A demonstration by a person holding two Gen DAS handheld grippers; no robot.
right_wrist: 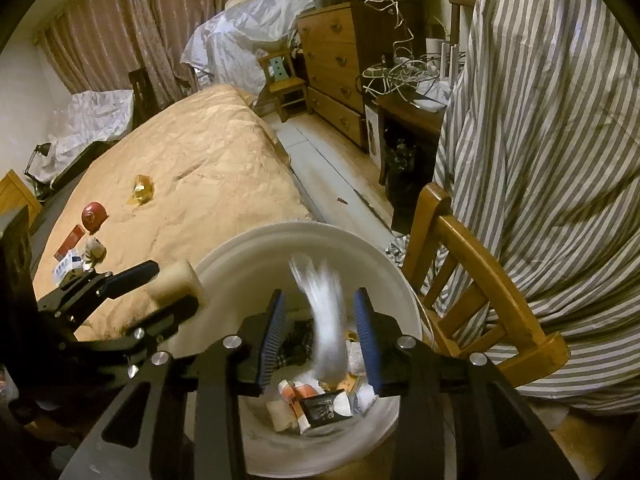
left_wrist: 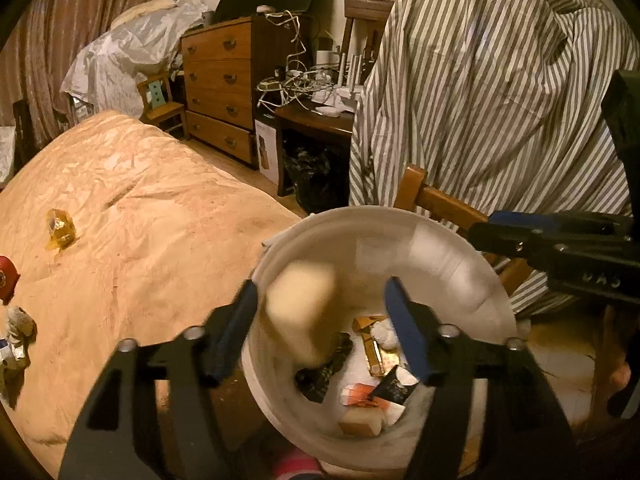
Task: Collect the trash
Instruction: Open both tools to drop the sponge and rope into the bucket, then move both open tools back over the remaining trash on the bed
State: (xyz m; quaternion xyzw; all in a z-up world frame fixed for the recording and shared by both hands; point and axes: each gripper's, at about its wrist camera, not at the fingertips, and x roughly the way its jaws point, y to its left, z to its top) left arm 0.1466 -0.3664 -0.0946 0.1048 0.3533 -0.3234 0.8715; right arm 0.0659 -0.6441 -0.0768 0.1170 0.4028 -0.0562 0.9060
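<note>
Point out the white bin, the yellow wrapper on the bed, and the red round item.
white bin [right_wrist: 248,256], right wrist view, on its bare far rim.
yellow wrapper [right_wrist: 143,189], right wrist view, on the crumpled middle.
red round item [right_wrist: 94,214], right wrist view, on its top face.

- Bed [right_wrist: 200,152], wrinkled tan cover, dim warm light.
- Brown curtains [right_wrist: 132,28] along far wall.
- Wooden dresser [left_wrist: 220,88] beside cable-strewn desk [left_wrist: 316,120].
- Striped fabric [right_wrist: 552,160] draped over wooden chair [right_wrist: 472,264].
- Pale floor [right_wrist: 332,176].
</note>
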